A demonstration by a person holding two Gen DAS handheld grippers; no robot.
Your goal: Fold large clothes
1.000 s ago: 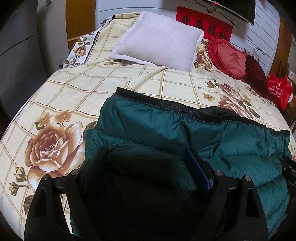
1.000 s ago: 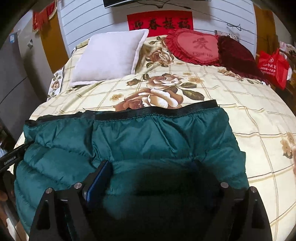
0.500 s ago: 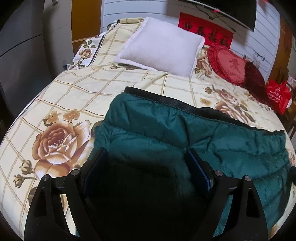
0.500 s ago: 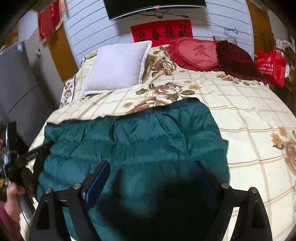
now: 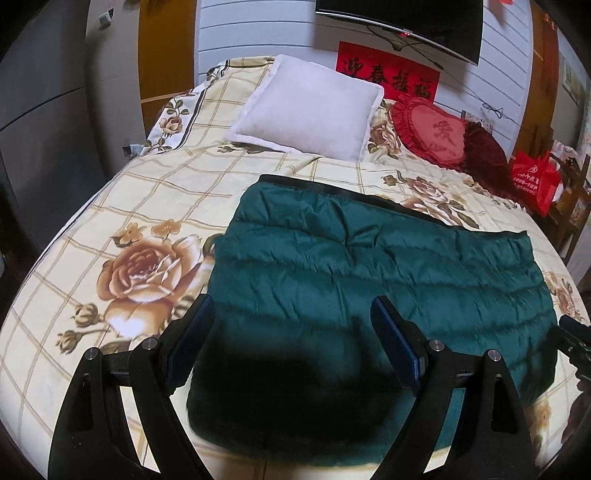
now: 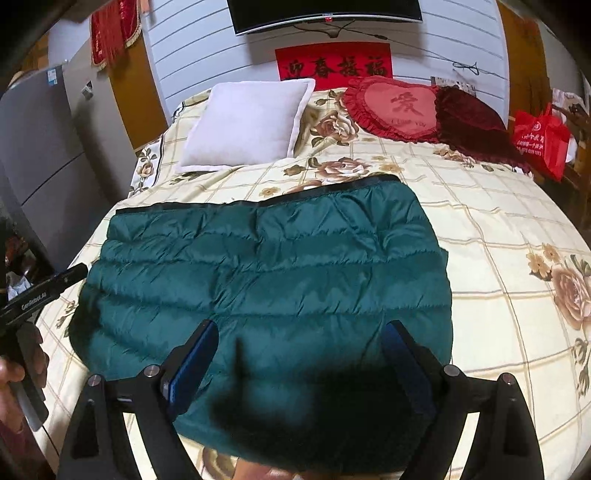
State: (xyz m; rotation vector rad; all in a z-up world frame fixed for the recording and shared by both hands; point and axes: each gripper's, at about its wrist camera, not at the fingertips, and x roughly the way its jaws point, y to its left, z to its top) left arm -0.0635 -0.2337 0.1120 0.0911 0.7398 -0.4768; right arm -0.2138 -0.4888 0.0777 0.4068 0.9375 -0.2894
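A dark green puffer jacket [image 5: 369, 273] lies folded into a flat rectangle on the floral bedspread [image 5: 122, 206], its black hem toward the pillows. My left gripper [image 5: 291, 306] hovers open above the jacket's near left part, nothing between its fingers. In the right wrist view the jacket [image 6: 277, 288] fills the middle of the bed. My right gripper [image 6: 301, 328] hangs over its near edge, jaws opening, with nothing between them. The left gripper [image 6: 40, 291] shows at the left edge of that view, held by a hand [image 6: 14, 369].
A white pillow [image 6: 247, 125], a red heart cushion [image 6: 395, 107] and a dark red cushion [image 6: 469, 125] lie at the head of the bed. A red bag [image 6: 539, 140] stands at the right. A grey cabinet [image 6: 40, 155] stands left, a screen [image 6: 325, 13] on the wall.
Both grippers have drawn back and risen away from the jacket, so more of the bed shows. The jacket stays flat where it lay.
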